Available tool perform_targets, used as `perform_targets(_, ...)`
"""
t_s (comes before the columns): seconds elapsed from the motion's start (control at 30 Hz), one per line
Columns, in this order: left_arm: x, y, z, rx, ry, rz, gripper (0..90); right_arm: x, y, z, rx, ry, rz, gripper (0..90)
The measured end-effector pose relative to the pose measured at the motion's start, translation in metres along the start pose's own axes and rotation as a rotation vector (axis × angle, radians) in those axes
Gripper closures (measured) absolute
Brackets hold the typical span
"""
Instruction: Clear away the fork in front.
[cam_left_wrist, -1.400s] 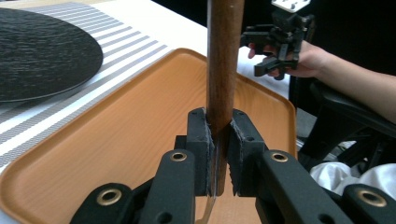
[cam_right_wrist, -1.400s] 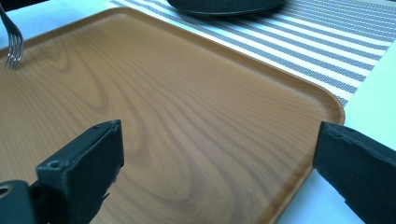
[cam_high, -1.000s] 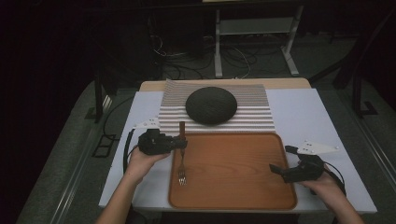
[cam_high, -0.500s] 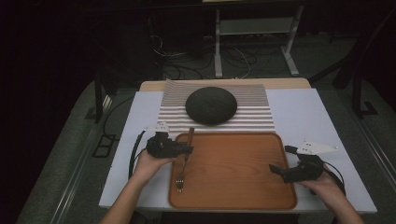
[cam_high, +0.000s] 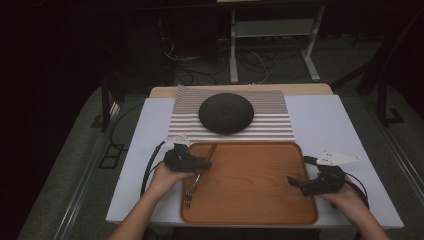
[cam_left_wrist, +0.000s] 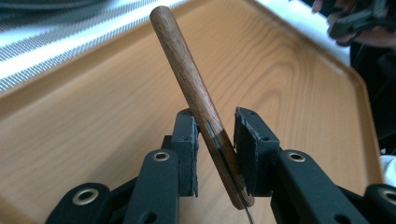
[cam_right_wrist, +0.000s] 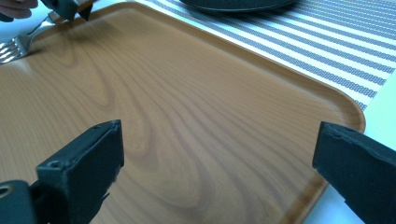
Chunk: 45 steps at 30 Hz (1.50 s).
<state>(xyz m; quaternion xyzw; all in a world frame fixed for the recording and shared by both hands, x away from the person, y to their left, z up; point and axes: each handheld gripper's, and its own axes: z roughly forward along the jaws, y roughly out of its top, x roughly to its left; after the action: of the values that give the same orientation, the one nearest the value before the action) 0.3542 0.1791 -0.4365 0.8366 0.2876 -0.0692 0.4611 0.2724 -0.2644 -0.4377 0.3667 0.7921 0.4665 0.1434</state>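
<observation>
A: Which way does the fork (cam_high: 196, 176) run?

B: It lies over the left edge of the wooden tray (cam_high: 260, 200), long axis running away from the person and leaning a little to the right. The wooden handle points toward the striped mat (cam_high: 280, 120); the metal tines point back toward the person, at the tray's near-left rim.

A: And the left tongs (cam_left_wrist: 215, 140)?

B: Clamped on the handle near where wood meets metal. In the left gripper view the handle rises tilted between the two pads, its tip up and to the left.

A: What is hard to make out?

B: From above, the left hand (cam_high: 167, 176) and its tool cover the fork's middle, and whether the tines touch the tray cannot be told. In the right gripper view the tines (cam_right_wrist: 14, 46) are cut off at the left edge.

A: The right tongs (cam_right_wrist: 219, 163)?

B: Wide apart, holding nothing, at the tray's right rim. The dark dome-shaped dish (cam_high: 226, 113) sits on the mat, on the white tabletop (cam_high: 320, 112).
</observation>
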Motion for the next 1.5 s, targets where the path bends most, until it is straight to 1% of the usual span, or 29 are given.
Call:
perform_targets(0.13, 0.002, -0.002, 0.005, 0.034, 0.021, -0.007, 68.1, 0.000, 0.000, 0.000, 0.000, 0.000, 0.001, 2.1)
perform_targets(0.2, 0.002, -0.003, 0.007, 0.049, 0.044, -0.001, 66.1, 0.000, 0.000, 0.000, 0.000, 0.000, 0.001, 2.1)
perform_targets(0.23, 0.002, -0.003, 0.007, 0.049, 0.044, -0.001, 64.8, 0.000, 0.000, 0.000, 0.000, 0.000, 0.001, 2.1)
perform_targets(0.27, 0.003, -0.003, 0.006, 0.051, 0.055, 0.002, 63.4, 0.000, 0.000, 0.000, 0.000, 0.000, 0.000, 2.1)
perform_targets(0.37, 0.003, -0.003, 0.005, 0.046, 0.059, 0.004, 63.1, 0.000, 0.000, 0.000, -0.001, 0.000, 0.000, 2.1)
perform_targets(0.43, 0.002, -0.001, 0.002, 0.034, 0.073, 0.019, 63.2, 0.000, 0.000, 0.000, -0.001, 0.000, 0.000, 2.1)
perform_targets(0.5, 0.001, -0.001, 0.001, 0.028, 0.074, 0.024, 63.6, 0.000, 0.000, 0.000, -0.001, 0.000, 0.001, 2.1)
perform_targets(0.57, -0.004, 0.001, 0.000, 0.018, 0.081, 0.047, 68.1, 0.000, 0.000, 0.000, -0.001, 0.000, 0.001, 2.1)
perform_targets(0.6, -0.007, 0.002, 0.000, 0.021, 0.086, 0.064, 72.4, 0.000, 0.000, 0.000, 0.000, -0.001, 0.000, 2.1)
perform_targets(0.63, -0.010, 0.004, 0.001, 0.026, 0.089, 0.081, 72.4, 0.000, 0.000, 0.000, 0.000, -0.001, 0.000, 2.1)
perform_targets(0.67, -0.012, 0.006, 0.003, 0.031, 0.084, 0.090, 74.0, -0.001, 0.000, 0.000, 0.000, -0.001, 0.001, 2.1)
perform_targets(0.73, -0.016, 0.011, 0.007, 0.040, 0.068, 0.107, 79.9, -0.001, 0.000, 0.000, 0.001, -0.004, 0.007, 2.1)
perform_targets(0.77, -0.017, 0.014, 0.009, 0.043, 0.060, 0.112, 85.7, -0.001, -0.001, 0.000, -0.001, -0.010, 0.012, 2.2)
perform_targets(0.8, -0.017, 0.016, 0.012, 0.048, 0.052, 0.114, 87.8, -0.002, -0.001, -0.001, -0.005, -0.014, 0.013, 2.1)
perform_targets(0.83, -0.018, 0.019, 0.015, 0.059, 0.047, 0.121, 87.8, -0.002, -0.001, -0.001, -0.005, -0.014, 0.013, 2.1)
perform_targets(0.87, -0.020, 0.023, 0.022, 0.080, 0.054, 0.141, 89.1, -0.003, -0.001, -0.001, -0.007, -0.013, 0.016, 2.1)
perform_targets(0.9, -0.020, 0.023, 0.022, 0.080, 0.054, 0.141, 89.2, -0.003, -0.001, -0.001, -0.007, -0.013, 0.016, 2.1)
perform_targets(0.97, -0.021, 0.025, 0.028, 0.098, 0.050, 0.148, 89.2, -0.004, -0.002, -0.002, -0.005, -0.012, 0.015, 2.1)
perform_targets(1.03, -0.021, 0.025, 0.034, 0.122, 0.058, 0.153, 89.2, -0.005, -0.003, -0.003, -0.005, -0.012, 0.013, 2.1)
perform_targets(1.07, -0.020, 0.024, 0.039, 0.144, 0.064, 0.152, 89.2, -0.005, -0.003, -0.004, -0.010, -0.014, 0.014, 2.1)
perform_targets(1.1, -0.020, 0.024, 0.039, 0.144, 0.064, 0.152, 89.2, -0.005, -0.003, -0.004, -0.010, -0.014, 0.014, 2.1)
perform_targets(1.17, -0.019, 0.022, 0.042, 0.170, 0.080, 0.164, 89.2, -0.004, -0.002, -0.005, -0.013, -0.014, 0.011, 2.1)
perform_targets(1.2, -0.017, 0.020, 0.042, 0.190, 0.104, 0.171, 89.2, -0.003, -0.001, -0.005, -0.011, -0.012, 0.004, 2.2)
perform_targets(1.23, -0.017, 0.020, 0.042, 0.190, 0.104, 0.171, 89.2, -0.003, -0.001, -0.005, -0.011, -0.012, 0.004, 2.2)
perform_targets(1.3, -0.013, 0.018, 0.039, 0.187, 0.109, 0.153, 89.2, -0.002, -0.001, -0.004, -0.005, -0.013, -0.002, 2.1)
perform_targets(1.37, -0.011, 0.017, 0.035, 0.186, 0.127, 0.150, 89.2, -0.001, -0.001, -0.003, -0.002, -0.013, -0.006, 2.2)
perform_targets(1.5, -0.005, 0.015, 0.027, 0.179, 0.145, 0.137, 89.2, 0.000, 0.000, -0.003, -0.003, -0.018, -0.005, 2.1)
